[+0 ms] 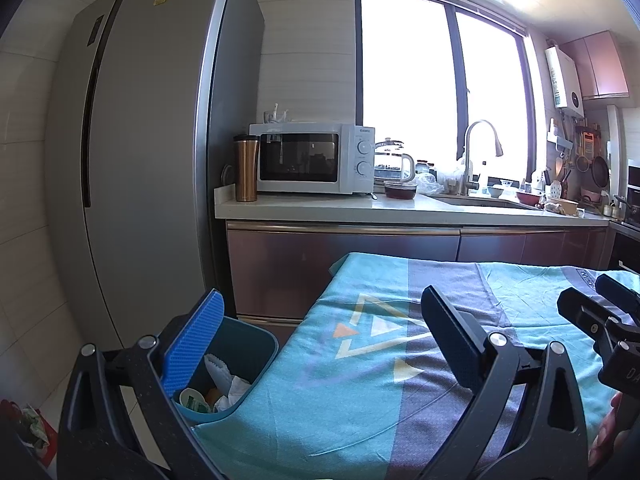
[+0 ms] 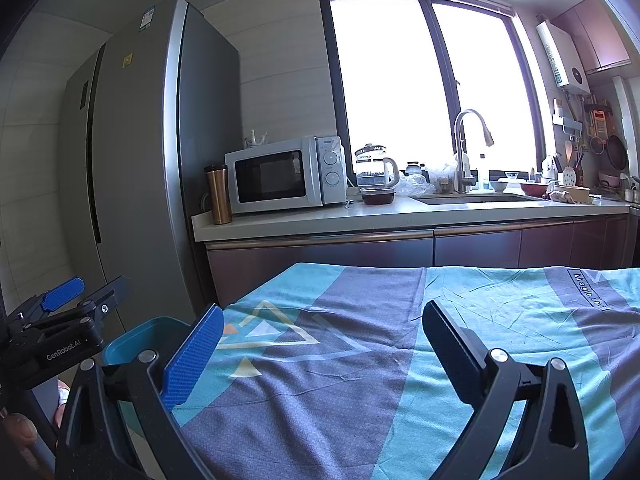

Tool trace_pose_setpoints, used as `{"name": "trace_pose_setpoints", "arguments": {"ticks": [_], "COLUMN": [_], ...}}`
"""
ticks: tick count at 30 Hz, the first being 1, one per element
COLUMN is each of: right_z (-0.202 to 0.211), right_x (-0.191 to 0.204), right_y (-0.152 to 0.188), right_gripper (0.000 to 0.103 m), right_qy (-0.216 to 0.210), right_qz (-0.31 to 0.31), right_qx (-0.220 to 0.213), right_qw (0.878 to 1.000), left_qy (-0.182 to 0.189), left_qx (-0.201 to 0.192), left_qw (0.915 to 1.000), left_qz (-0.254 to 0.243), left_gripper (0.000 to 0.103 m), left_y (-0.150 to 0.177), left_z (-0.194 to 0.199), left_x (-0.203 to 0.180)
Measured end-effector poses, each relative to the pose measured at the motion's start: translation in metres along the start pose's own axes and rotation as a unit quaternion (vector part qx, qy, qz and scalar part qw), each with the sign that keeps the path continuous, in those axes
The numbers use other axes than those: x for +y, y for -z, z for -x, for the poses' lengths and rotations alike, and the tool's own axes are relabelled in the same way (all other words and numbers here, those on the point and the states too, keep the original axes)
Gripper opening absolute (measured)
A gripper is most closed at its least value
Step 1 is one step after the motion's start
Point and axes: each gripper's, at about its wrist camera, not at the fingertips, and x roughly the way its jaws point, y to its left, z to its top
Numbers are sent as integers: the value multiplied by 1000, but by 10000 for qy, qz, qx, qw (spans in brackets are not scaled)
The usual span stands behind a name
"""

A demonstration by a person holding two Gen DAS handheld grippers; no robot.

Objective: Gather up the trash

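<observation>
Both tools raised above the cloth-covered table (image 2: 360,380), pointing toward the kitchen. Left tool (image 1: 320,352): jaws spread wide, nothing between the pads. Right tool (image 2: 320,356): same, wide open and empty.

Trash (image 1: 216,388) sits in the teal bin (image 1: 256,344) at the table's left edge, just below the left tool: crumpled white paper, a green-and-white wrapper, something orange. No loose trash visible on the cloth in either view; by the look of it, the table part of the job is near finished or done.

Some red and green packaging (image 1: 34,428) lies on the floor left of the bin, possibly uncollected trash; too distorted at the frame edge to say.

Risks:
- The bin stands tight against the hanging cloth. A low sweep of the left tool could snag the fabric or knock the bin.
- The two tools are near each other; crossing reaches could collide.
- Reaching for the floor item would be partly blind.
</observation>
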Motion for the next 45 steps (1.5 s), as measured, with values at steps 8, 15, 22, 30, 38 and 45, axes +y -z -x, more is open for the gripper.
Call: {"name": "trace_pose_setpoints", "arguments": {"ticks": [8, 15, 22, 30, 38, 45], "right_z": [-1, -2, -1, -1, -2, -4], "right_x": [-1, -1, -1, -2, -4, -7], "right_y": [-1, -1, 0, 0, 3, 4], "right_gripper": [96, 96, 96, 96, 96, 96], "right_qy": [-2, 4, 6, 6, 14, 17], "right_qz": [-6, -36, -48, -71, -116, -155], "right_qx": [-3, 13, 30, 34, 56, 80], "right_qw": [10000, 10000, 10000, 10000, 9999, 9998], "left_qy": [11, 18, 30, 52, 54, 97], "left_qx": [9, 20, 28, 68, 94, 90], "left_qw": [10000, 10000, 10000, 10000, 9999, 9999], "left_qz": [-7, -25, -31, -33, -70, -111], "left_gripper": [97, 97, 97, 97, 97, 97], "left_y": [-1, -1, -1, 1, 1, 2], "left_z": [-1, -5, -5, -8, -10, -12], "left_x": [-1, -3, -4, -4, -5, -8]}}
